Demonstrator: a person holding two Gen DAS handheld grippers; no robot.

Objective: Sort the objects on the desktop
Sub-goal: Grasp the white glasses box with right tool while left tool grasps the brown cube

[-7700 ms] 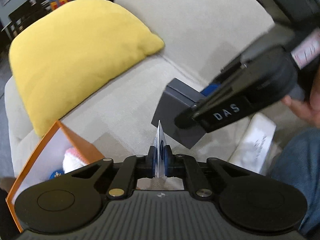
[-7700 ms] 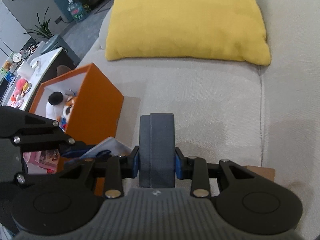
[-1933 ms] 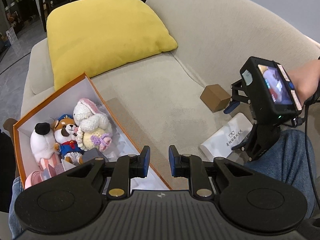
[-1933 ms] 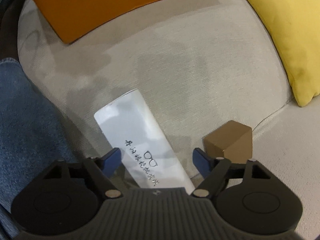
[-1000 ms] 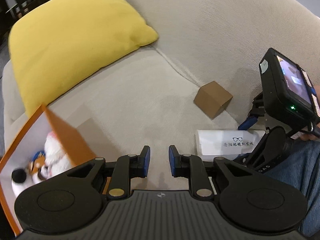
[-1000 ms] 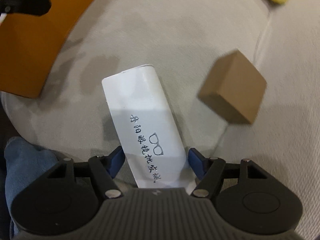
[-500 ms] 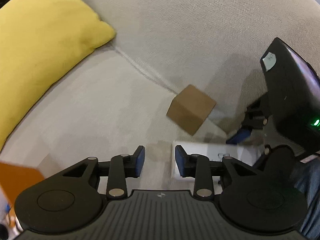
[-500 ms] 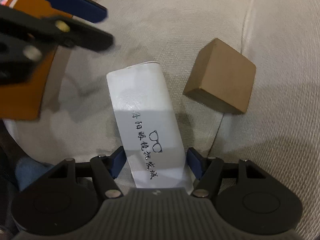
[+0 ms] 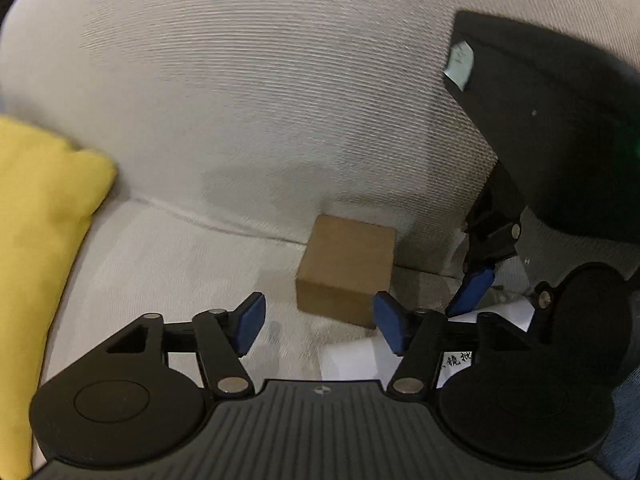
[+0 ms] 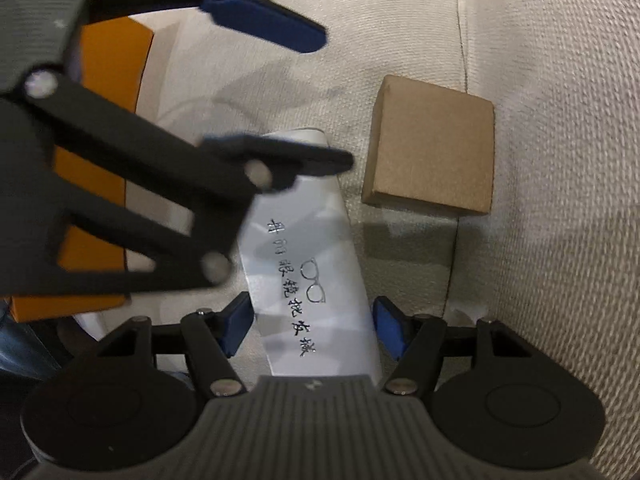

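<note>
**Ana:** Cardboard box (image 9: 347, 270) sits on the sofa seat (image 9: 172, 256), tight against the seam where the seat meets the backrest (image 9: 260, 92). Its flaps look shut, so I can't tell what's inside.

**Ben:** And the orange box (image 10: 106, 128)?

**Ana:** Only its outer wall shows, at the left in the right wrist view. Contents hidden from here.

**Ben:** White sleeve (image 10: 308, 264)?

**Ana:** Flat on the seat, printed with characters and a little glasses drawing, just beside the cardboard box with a thin strip of fabric between them. Its far end points toward the orange box.

**Ben:** Room to move?

**Ana:** Open seat fabric to the left of the cardboard box, running out to the yellow pillow (image 9: 36, 264) at the left edge. Backrest closes off the far side, and the white sleeve and the other tool crowd the right.

**Ben:** Left gripper (image 9: 320, 322)?

**Ana:** Wide open, holding nothing, blue pads spread either side of the cardboard box's near face. Whether the right pad touches the box corner, I can't tell.

**Ben:** Right gripper (image 10: 314, 324)?

**Ana:** Open too, jaws straddling the near end of the white sleeve. Left pad sits right at the sleeve's edge, right pad shows a small gap. Not clamped.
</note>
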